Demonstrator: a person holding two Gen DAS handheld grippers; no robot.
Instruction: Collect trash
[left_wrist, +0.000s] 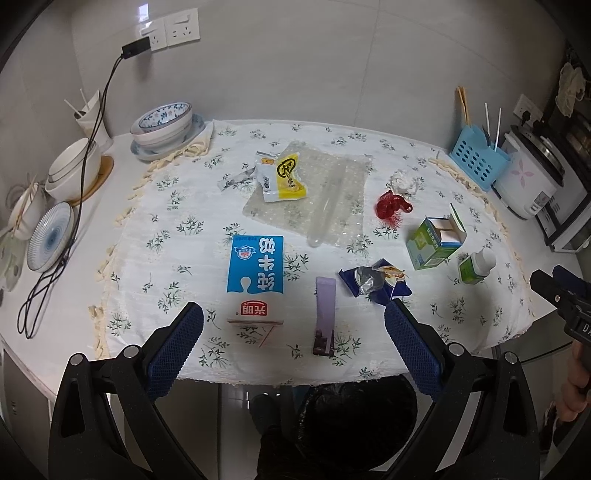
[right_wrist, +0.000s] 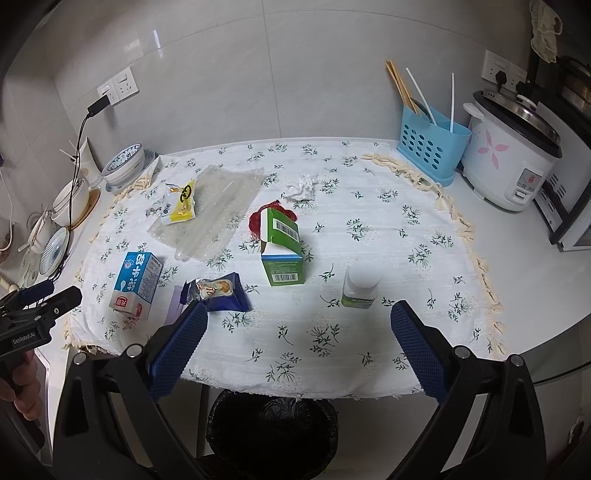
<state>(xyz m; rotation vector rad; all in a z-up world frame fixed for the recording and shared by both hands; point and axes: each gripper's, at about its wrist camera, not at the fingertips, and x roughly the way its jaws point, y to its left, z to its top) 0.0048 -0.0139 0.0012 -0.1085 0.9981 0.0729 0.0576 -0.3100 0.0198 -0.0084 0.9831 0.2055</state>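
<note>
Both grippers spread wide and empty over the near edge of a littered table.

The left gripper (left_wrist: 293, 325) hangs with its 2 blue pads apart, holding nothing; between them, on the floral cloth (left_wrist: 177, 258), lie a blue milk carton (left_wrist: 255, 269) and a purple wrapper (left_wrist: 325, 315), side by side, with a toothpick (left_wrist: 269, 334) at the carton's near end. The right gripper (right_wrist: 299, 325) is likewise open and empty, above bare cloth. Just beyond its left pad lies a blue packet (right_wrist: 218, 293); near its right pad stands a white-capped bottle (right_wrist: 360, 288). Past these sit a green box (right_wrist: 282, 254) with flaps open, a red tangle (right_wrist: 258, 218) behind it, a crumpled tissue (right_wrist: 304, 186), and a yellow packet (right_wrist: 181, 206) on bubble wrap (right_wrist: 221, 210). A black-lined bin (right_wrist: 273, 432) stands on the floor below the table's near edge.
</note>
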